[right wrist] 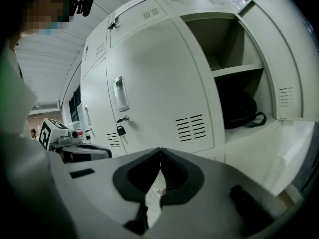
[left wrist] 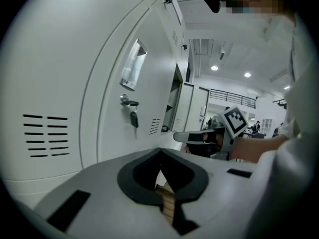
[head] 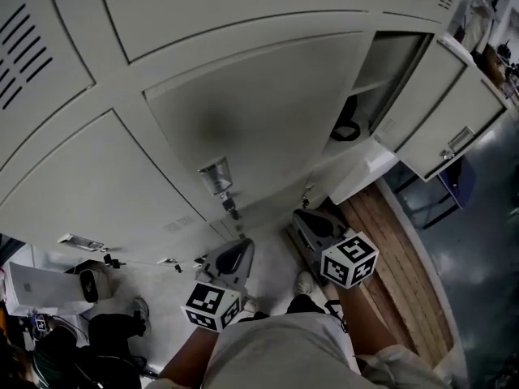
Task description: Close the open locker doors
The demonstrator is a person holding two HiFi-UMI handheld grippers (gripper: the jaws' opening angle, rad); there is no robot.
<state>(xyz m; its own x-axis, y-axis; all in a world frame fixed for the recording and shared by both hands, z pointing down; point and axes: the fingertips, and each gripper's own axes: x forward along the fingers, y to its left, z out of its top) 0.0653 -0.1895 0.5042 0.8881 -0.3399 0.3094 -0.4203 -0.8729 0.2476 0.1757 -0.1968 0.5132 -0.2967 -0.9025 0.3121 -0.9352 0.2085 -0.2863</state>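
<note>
Jaws pressing together, empty, on left gripper (left wrist: pixel 159 153) and right gripper (right wrist: pixel 160 152) alike, open locker door (head: pixel 452 110) standing ajar ahead and right of the right gripper, dark bag (right wrist: pixel 241 108) sitting inside

Light fell evenly; ceiling lights (left wrist: pixel 214 67) glowed at two o'clock in the left gripper view. Black, bent edges ringed both gripper views; a shadow smudged the locker door (head: pixel 259 120).

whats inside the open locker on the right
The open locker holds a shelf and, beneath it, a black bag with a strap. Whatever lies behind the bag is hidden in shadow.
</note>
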